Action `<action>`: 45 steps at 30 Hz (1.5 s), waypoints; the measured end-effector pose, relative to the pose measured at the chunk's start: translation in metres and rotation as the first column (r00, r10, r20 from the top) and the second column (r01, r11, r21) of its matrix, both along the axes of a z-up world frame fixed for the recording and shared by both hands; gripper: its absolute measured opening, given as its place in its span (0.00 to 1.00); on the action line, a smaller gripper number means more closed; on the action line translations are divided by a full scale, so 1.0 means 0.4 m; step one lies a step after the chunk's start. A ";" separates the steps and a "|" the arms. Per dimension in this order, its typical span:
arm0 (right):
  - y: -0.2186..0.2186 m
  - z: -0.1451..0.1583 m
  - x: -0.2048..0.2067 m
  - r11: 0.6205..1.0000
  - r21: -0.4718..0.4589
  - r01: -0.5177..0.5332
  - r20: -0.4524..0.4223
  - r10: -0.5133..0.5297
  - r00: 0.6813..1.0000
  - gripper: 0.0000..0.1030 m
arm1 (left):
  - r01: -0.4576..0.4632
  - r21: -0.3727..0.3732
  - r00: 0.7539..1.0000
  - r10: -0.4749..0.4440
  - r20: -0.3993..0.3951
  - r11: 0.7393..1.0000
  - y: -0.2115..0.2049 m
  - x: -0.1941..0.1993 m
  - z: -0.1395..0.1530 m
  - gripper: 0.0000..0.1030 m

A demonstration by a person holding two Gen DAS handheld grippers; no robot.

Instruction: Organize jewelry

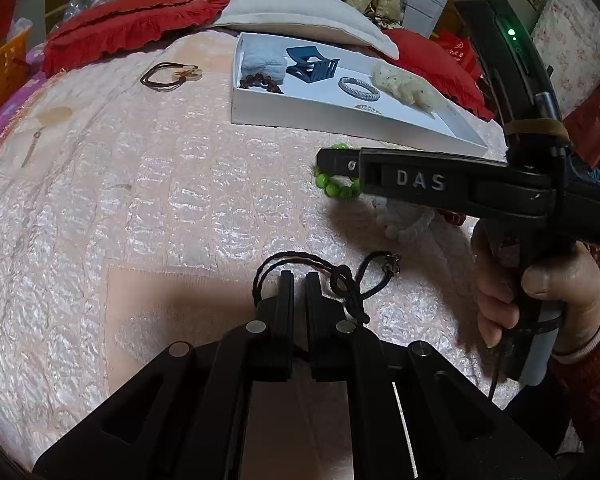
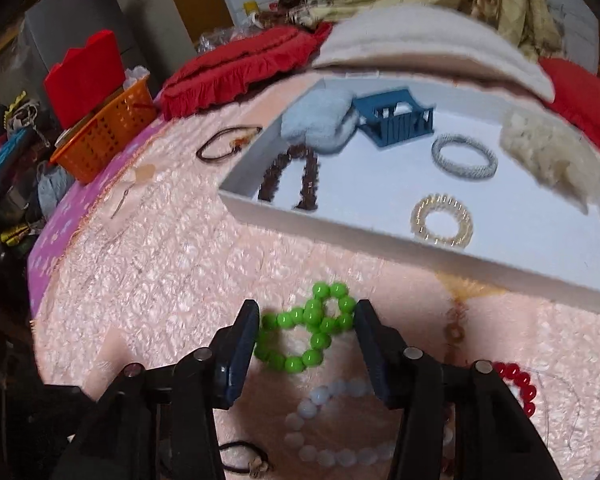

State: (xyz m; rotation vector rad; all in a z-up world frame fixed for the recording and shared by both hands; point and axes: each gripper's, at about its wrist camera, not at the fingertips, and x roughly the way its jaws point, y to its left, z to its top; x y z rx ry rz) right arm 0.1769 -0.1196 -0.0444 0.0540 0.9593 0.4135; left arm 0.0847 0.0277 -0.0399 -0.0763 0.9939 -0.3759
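A white tray (image 1: 300,114) on the pink bedspread holds a dark bead bracelet (image 2: 288,178), a silver bangle (image 2: 464,156), a gold coil ring (image 2: 442,222), a blue clip (image 2: 396,120) and two cloth pieces. My right gripper (image 2: 306,314) is open, its fingers either side of a green bead bracelet (image 2: 308,328) lying on the bed; it also shows in the left wrist view (image 1: 332,160). A white bead bracelet (image 2: 328,424) and a red one (image 2: 520,384) lie nearer. My left gripper (image 1: 299,280) is nearly shut, with a dark braided cord bracelet (image 1: 340,276) lying around its tips.
A brown cord bracelet with a charm (image 1: 172,74) and a pendant (image 1: 54,116) lie on the bed's left side. Red cushions (image 1: 120,24) and a white pillow (image 1: 300,12) lie behind the tray. An orange basket (image 2: 104,132) stands off the bed's left edge.
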 end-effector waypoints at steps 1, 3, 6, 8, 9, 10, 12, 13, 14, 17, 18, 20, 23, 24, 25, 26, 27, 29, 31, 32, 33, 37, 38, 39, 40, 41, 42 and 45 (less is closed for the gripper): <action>-0.002 0.000 0.002 1.000 0.022 -0.004 -0.014 0.005 1.000 0.16 | -0.001 0.001 1.000 0.001 -0.001 1.000 -0.001 -0.002 0.001 0.04; -0.005 0.004 0.004 0.999 0.043 0.001 -0.029 0.000 1.000 0.10 | 0.007 -0.008 1.000 -0.007 -0.005 1.000 -0.006 -0.007 0.004 0.01; -0.008 0.023 -0.005 0.999 0.051 0.002 -0.006 -0.002 1.000 0.08 | 0.006 -0.017 1.000 -0.006 0.015 1.000 -0.008 -0.019 0.030 0.01; -0.022 0.048 -0.015 0.996 0.086 0.004 0.008 -0.005 1.000 0.08 | -0.001 -0.033 0.999 0.002 0.037 0.999 0.000 -0.026 0.062 0.01; -0.027 0.057 -0.020 0.996 0.094 0.005 0.015 -0.007 1.000 0.08 | -0.001 -0.043 0.999 0.003 0.043 0.999 0.005 -0.025 0.076 0.01; -0.035 0.071 -0.026 0.995 0.104 0.007 0.025 -0.010 1.000 0.08 | -0.002 -0.054 0.999 0.005 0.050 0.999 0.010 -0.023 0.090 0.01; -0.057 0.101 -0.038 0.992 0.123 0.013 0.045 -0.018 0.999 0.08 | -0.010 -0.080 0.998 0.016 0.066 0.997 0.024 -0.022 0.124 0.01; -0.067 0.113 -0.042 0.992 0.128 0.016 0.052 -0.023 0.998 0.08 | -0.015 -0.090 0.997 0.021 0.074 0.996 0.031 -0.021 0.140 0.01; -0.082 0.129 -0.048 0.991 0.131 0.024 0.064 -0.032 0.997 0.08 | -0.021 -0.099 0.996 0.029 0.081 0.995 0.038 -0.020 0.156 0.01; -0.123 0.171 -0.058 0.991 0.127 0.045 0.098 -0.058 0.993 0.08 | -0.043 -0.110 0.994 0.054 0.094 0.993 0.058 -0.010 0.186 0.01; -0.139 0.183 -0.060 0.991 0.125 0.054 0.107 -0.068 0.992 0.08 | -0.053 -0.108 0.993 0.063 0.096 0.993 0.063 -0.007 0.189 0.01; -0.169 0.199 -0.061 0.990 0.122 0.073 0.114 -0.087 0.990 0.08 | -0.070 -0.107 0.993 0.079 0.086 0.992 0.075 0.002 0.183 0.01; -0.217 0.203 -0.067 0.986 0.128 0.104 0.100 -0.117 0.988 0.08 | -0.074 -0.093 0.997 0.076 0.015 0.993 0.085 0.013 0.130 0.02; -0.229 0.202 -0.072 0.985 0.128 0.111 0.098 -0.124 0.987 0.08 | -0.070 -0.089 0.998 0.070 -0.007 0.994 0.085 0.013 0.111 0.02; -0.238 0.200 -0.077 0.985 0.128 0.115 0.098 -0.128 0.987 0.08 | -0.063 -0.078 0.997 0.060 -0.038 0.995 0.083 0.013 0.085 0.02; -0.248 0.197 -0.087 0.985 0.128 0.118 0.098 -0.131 0.987 0.08 | -0.057 -0.062 0.997 0.053 -0.060 0.996 0.078 0.012 0.065 0.02; -0.257 0.195 -0.091 0.984 0.128 0.120 0.097 -0.133 0.986 0.08 | -0.048 -0.050 0.997 0.045 -0.066 0.998 0.070 0.009 0.055 0.02; -0.278 0.189 -0.104 0.982 0.133 0.131 0.091 -0.143 0.985 0.08 | -0.001 -0.042 0.999 -0.001 -0.045 0.999 0.038 0.005 0.057 0.02; -0.299 0.184 -0.112 0.979 0.142 0.144 0.083 -0.157 0.984 0.08 | 0.054 -0.057 0.998 -0.056 -0.025 0.997 -0.003 0.016 0.071 0.03; -0.308 0.182 -0.115 0.977 0.149 0.151 0.079 -0.163 0.983 0.08 | 0.083 -0.065 0.996 -0.085 -0.021 0.994 -0.027 0.028 0.074 0.07; -0.314 0.181 -0.117 0.975 0.156 0.156 0.075 -0.169 0.983 0.08 | 0.110 -0.069 0.994 -0.111 -0.022 0.992 -0.048 0.043 0.074 0.11; -0.344 0.176 -0.130 0.963 0.202 0.177 0.056 -0.192 0.980 0.08 | 0.165 -0.056 0.984 -0.168 -0.050 0.985 -0.132 0.118 0.055 0.37; -0.348 0.174 -0.133 0.962 0.205 0.180 0.054 -0.195 0.979 0.08 | 0.182 -0.058 0.981 -0.185 -0.055 0.982 -0.152 0.136 0.050 0.37; -0.352 0.172 -0.136 0.962 0.204 0.182 0.053 -0.196 0.979 0.08 | 0.190 -0.057 0.980 -0.193 -0.055 0.980 -0.166 0.145 0.048 0.37; -0.356 0.168 -0.139 0.962 0.203 0.183 0.051 -0.197 0.979 0.08 | 0.198 -0.052 0.978 -0.200 -0.056 0.979 -0.180 0.153 0.045 0.37; -0.358 0.165 -0.141 0.962 0.203 0.183 0.048 -0.196 0.979 0.08 | 0.213 -0.036 0.974 -0.215 -0.069 0.976 -0.199 0.164 0.036 0.36; -0.360 0.161 -0.142 0.962 0.204 0.182 0.046 -0.195 0.980 0.08 | 0.222 -0.013 0.971 -0.222 -0.088 0.975 -0.214 0.171 0.025 0.36; -0.366 0.155 -0.143 0.960 0.212 0.182 0.043 -0.196 0.980 0.08 | 0.228 0.117 0.974 -0.225 -0.039 0.967 -0.252 0.161 0.016 0.08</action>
